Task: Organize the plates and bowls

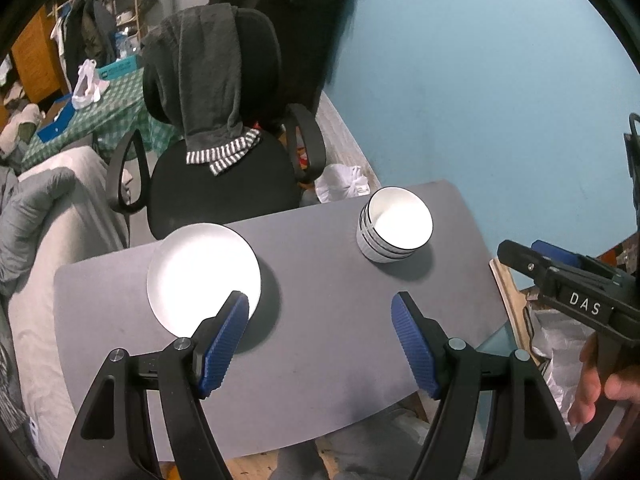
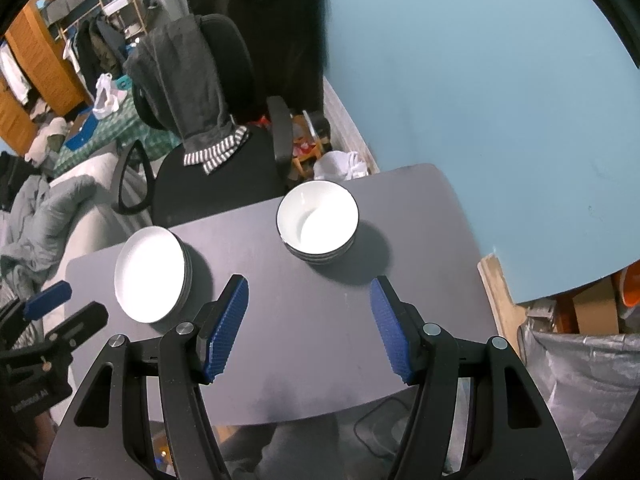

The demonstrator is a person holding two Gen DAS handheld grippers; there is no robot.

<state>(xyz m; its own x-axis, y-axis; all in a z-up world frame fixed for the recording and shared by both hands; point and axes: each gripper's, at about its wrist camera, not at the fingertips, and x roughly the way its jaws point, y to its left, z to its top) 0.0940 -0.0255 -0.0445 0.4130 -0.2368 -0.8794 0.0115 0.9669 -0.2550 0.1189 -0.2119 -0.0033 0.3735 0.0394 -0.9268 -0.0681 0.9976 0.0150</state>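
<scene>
Plates (image 2: 150,274), white and stacked, sat near the desk's (image 2: 320,320) far left corner, and a stack of white bowls (image 2: 318,222) with dark rims stood toward its far right corner, the two piles well apart. Your left gripper (image 1: 320,340) hovered above the near edge with its blue pads spread wide and holding nothing; its left pad overlapped the plates in view, though you could not tell whether it touched them. Your right gripper (image 2: 308,324) hung over the middle of the near edge, also wide open and empty, aimed between the two piles.

Both piles looked already sorted, so little seemed left to do. The risk lay in position: the plates reached close to the desk's far edge, beside an office chair (image 1: 224,160) draped with a grey towel (image 1: 212,80). A careless nudge from your left pad could have pushed them off. The nested bowls could have tipped if a jaw clipped a rim.
</scene>
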